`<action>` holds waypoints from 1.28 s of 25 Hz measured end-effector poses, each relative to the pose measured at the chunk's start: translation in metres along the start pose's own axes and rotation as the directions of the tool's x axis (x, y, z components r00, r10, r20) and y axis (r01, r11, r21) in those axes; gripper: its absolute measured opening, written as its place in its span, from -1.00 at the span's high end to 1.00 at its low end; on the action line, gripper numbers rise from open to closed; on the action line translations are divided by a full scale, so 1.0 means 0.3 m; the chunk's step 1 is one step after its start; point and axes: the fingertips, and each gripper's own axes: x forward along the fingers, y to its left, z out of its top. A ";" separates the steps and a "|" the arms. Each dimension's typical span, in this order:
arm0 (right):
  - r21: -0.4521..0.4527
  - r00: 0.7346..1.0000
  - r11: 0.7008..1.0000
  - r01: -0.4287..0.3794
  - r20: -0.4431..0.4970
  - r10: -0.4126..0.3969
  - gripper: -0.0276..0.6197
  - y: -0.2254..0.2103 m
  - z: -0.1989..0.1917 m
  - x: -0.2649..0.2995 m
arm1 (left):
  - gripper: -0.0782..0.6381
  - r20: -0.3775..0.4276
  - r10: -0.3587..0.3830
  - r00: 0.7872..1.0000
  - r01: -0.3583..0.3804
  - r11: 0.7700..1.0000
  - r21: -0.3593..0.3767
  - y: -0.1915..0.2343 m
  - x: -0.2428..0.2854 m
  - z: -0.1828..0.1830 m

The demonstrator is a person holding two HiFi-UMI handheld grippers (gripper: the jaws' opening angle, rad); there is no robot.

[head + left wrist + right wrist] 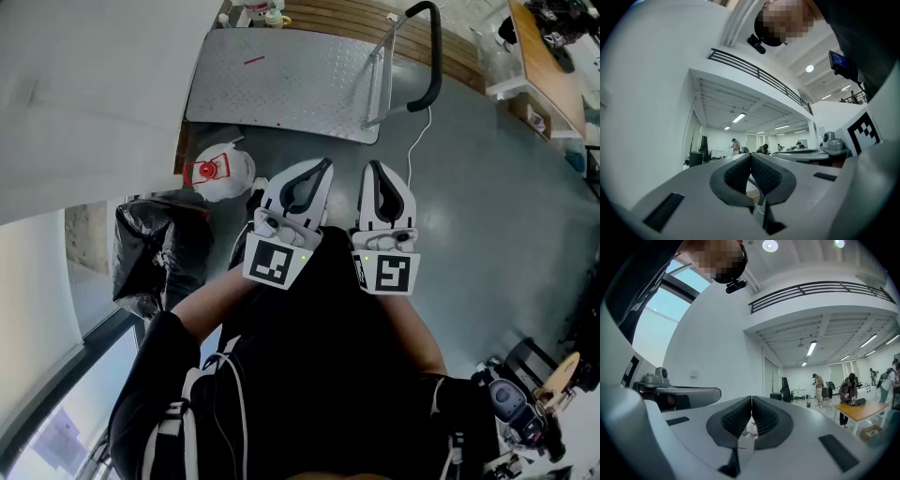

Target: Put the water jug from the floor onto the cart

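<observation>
Here both tongs are closed on nothing: the left gripper (pixel 323 167) and right gripper (pixel 376 167) are held level, side by side, jaw tips touching. The jug (pixel 221 172) stands on the floor (pixel 469 206) to their left, just beside the cart (pixel 281 84) and near a black bag (pixel 155 248).

My left gripper (pixel 324 166) and right gripper (pixel 375 169) are white, with dark grey dimpled pads (pixel 736 176) and black-and-white square markers (pixel 274 262). The cart (pixel 281 80) is silver tread-plate with a black handle (pixel 434 56). The water jug (pixel 225 176) is whitish with 1 red top. The floor (pixel 487 206) is grey.
</observation>
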 end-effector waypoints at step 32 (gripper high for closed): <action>0.051 1.000 0.998 -0.026 0.007 0.026 0.86 0.034 -0.062 -0.079 | 0.73 0.001 0.176 0.984 -0.175 0.981 0.084 0.146 -0.156 -0.010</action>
